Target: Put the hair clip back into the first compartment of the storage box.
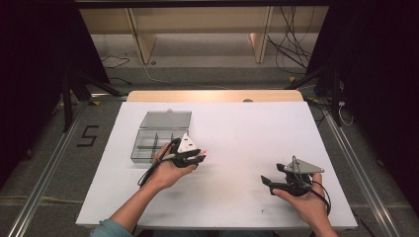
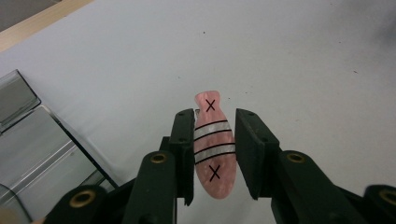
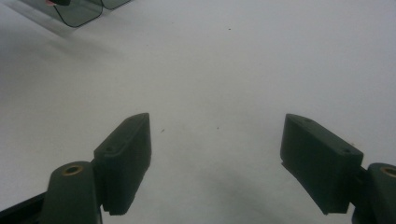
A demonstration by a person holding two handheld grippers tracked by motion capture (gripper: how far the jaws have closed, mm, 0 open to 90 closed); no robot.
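A pink fish-shaped piece [image 2: 214,154] with white bands, black stripes and two black X marks sits upright between the jaws of my left gripper [image 2: 215,116], which is shut on it just above the white table [image 2: 289,60]. In the high view, the left gripper [image 1: 199,157] is left of the table's middle with the pink piece [image 1: 203,151] at its tip. It is beside a clear grey compartment box [image 1: 153,140]. My right gripper [image 1: 271,183] rests low over the table at the right, its jaws wide open with nothing between them [image 3: 217,126].
The compartment box [image 2: 32,140] has its lid [image 1: 165,119] folded open toward the back. A corner of the box [image 3: 79,11] lies far ahead of the right gripper. Bare white table surface [image 1: 237,133] lies between the two hands and behind them.
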